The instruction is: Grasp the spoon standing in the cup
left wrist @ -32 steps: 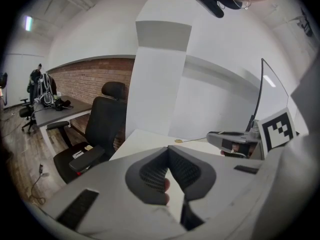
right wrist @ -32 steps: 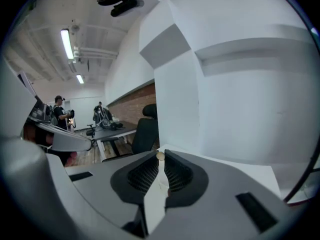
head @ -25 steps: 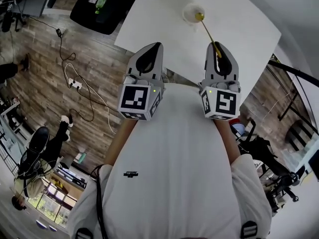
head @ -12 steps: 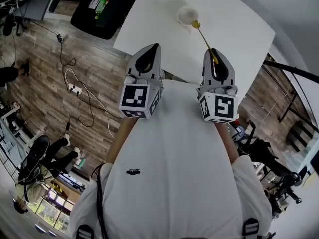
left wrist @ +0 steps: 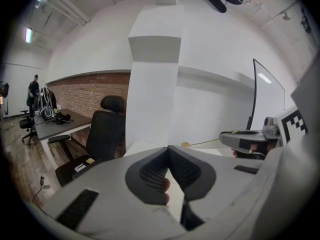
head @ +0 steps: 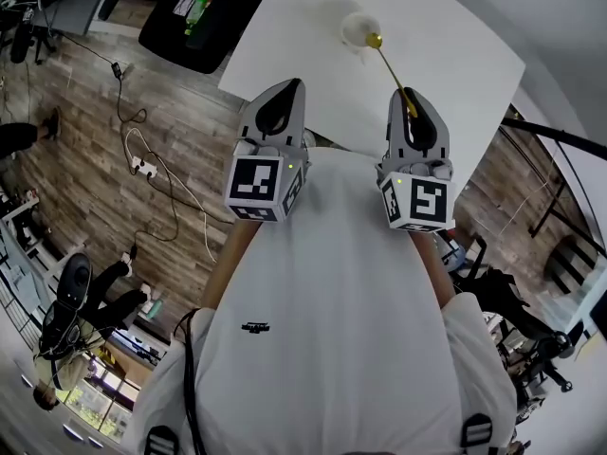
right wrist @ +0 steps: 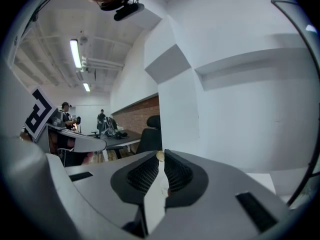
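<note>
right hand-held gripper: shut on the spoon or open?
Shut on the spoon. The right hand-held gripper has its pads pinching the gold handle, whose end pokes out between them.

From up top, the white bench [head: 465, 60] filled the upper part of the shot, with a pale cup [head: 358, 28] sitting on it. The gold spoon [head: 391, 69] ran slantwise from the cup's rim back to the right claw [head: 406, 98], which had the handle end pinched at its tip. The bowl end sat right at the cup, but I couldn't tell if it touched. The left claw [head: 287, 88] hung over the bench's near edge, well apart from both. Lower down were a white shirt [head: 322, 311] and a wood floor [head: 85, 197] with cables [head: 175, 192] and a power strip [head: 142, 164] on it.
</note>
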